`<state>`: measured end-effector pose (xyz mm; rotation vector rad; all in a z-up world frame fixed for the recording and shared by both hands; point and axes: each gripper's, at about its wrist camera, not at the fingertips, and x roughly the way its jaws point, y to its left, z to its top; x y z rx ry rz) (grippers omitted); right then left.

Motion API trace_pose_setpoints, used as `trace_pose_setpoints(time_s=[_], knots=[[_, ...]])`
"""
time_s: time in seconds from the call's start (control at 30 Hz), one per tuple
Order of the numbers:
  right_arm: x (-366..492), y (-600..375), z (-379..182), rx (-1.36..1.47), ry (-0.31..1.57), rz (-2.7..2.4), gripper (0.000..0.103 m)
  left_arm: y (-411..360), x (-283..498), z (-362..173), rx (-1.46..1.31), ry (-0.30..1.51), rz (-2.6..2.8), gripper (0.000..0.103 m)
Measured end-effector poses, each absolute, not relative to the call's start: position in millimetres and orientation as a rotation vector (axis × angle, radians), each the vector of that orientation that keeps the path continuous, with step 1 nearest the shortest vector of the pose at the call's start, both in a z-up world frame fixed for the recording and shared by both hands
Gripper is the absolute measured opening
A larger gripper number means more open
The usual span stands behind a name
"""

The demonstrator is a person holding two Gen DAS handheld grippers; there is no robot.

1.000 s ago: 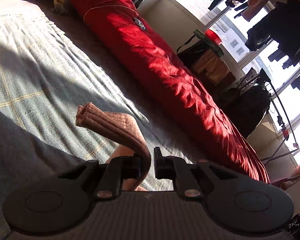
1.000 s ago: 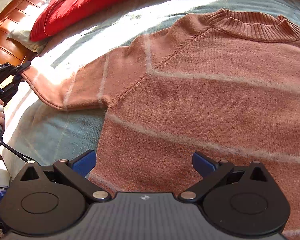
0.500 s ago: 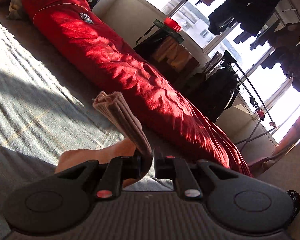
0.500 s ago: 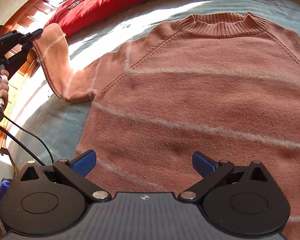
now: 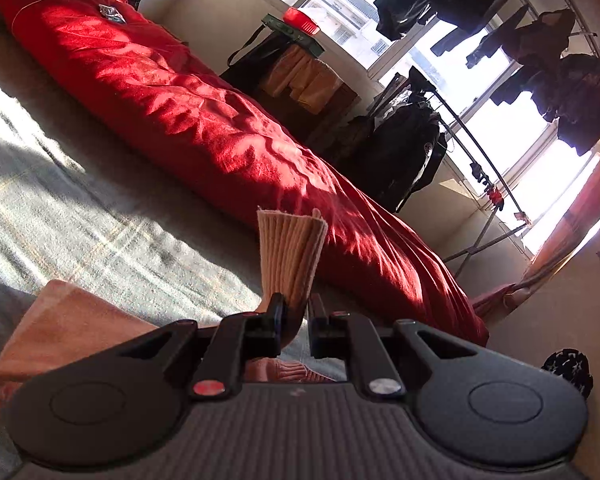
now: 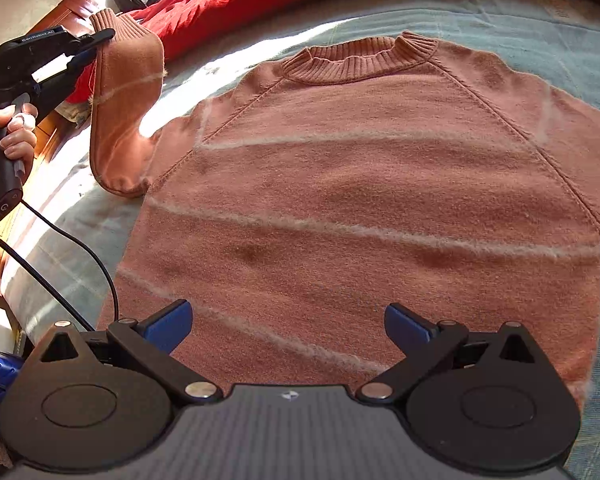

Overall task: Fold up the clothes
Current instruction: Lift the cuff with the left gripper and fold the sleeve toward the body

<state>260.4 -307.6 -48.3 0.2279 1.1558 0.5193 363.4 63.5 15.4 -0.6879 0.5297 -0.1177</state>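
A pink knit sweater [image 6: 360,208] with pale stripes lies flat on a grey-blue bedspread [image 6: 540,28], collar toward the far side. Its left sleeve [image 6: 124,108] is lifted off the bed and bent toward the body. My left gripper [image 5: 298,320] is shut on the sleeve's ribbed cuff [image 5: 290,252], which stands up between the fingers; the same gripper [image 6: 96,40] shows at the upper left of the right wrist view, held by a hand [image 6: 14,136]. My right gripper [image 6: 288,320] hovers open above the sweater's lower part, with nothing between its blue pads [image 6: 168,320].
A long red quilt [image 5: 204,120] lies along the far side of the bed. Beyond it stand a window, a clothes rack with dark garments [image 5: 540,32] and bags [image 5: 400,152]. A black cable [image 6: 68,248] trails from the left gripper. A wooden headboard [image 6: 60,12] is at the left.
My left gripper has carried the cuff up and inward, so the sleeve now folds toward the sweater's body. The right gripper has drifted along the sweater, staying open.
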Motion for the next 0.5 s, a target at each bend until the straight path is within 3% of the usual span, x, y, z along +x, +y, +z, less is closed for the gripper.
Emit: trace_pose_setpoints(time_s=[0.5], knots=[[270,-332,-35,0.161,1.181,0.511,0.103,5,380,2,-0.63,0.61,-0.168,0.009]])
